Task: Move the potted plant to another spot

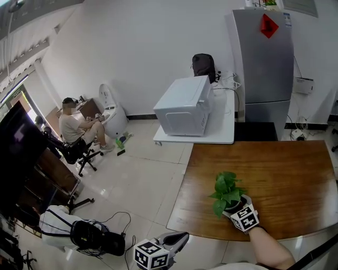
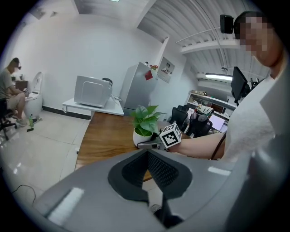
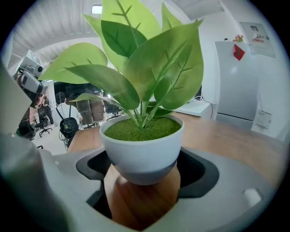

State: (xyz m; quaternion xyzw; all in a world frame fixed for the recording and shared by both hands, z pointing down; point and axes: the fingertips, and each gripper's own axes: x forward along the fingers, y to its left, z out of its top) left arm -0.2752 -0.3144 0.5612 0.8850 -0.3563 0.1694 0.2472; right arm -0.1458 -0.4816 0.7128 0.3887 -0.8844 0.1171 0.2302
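Hovering off the table's (image 1: 285, 174) near edge, left hand-held gripper (image 1: 181, 238) with jaws pressed together and empty, right hand-held gripper (image 3: 142, 168) pinching the potted plant's (image 1: 228, 191) white pot near the front edge, microwave (image 1: 185, 105) beyond.

Walls (image 1: 132, 47): plain white | floor (image 1: 137, 179): pale glossy tile | counter (image 1: 285, 179): brown wood, right | white table (image 1: 222, 126) behind it carries microwave (image 1: 185, 105), black backpack (image 1: 204, 66) | grey fridge (image 1: 266, 63) in corner | person (image 1: 74, 126) seated on office chair (image 1: 79, 153), left | ceiling light (image 3: 96, 9) lit
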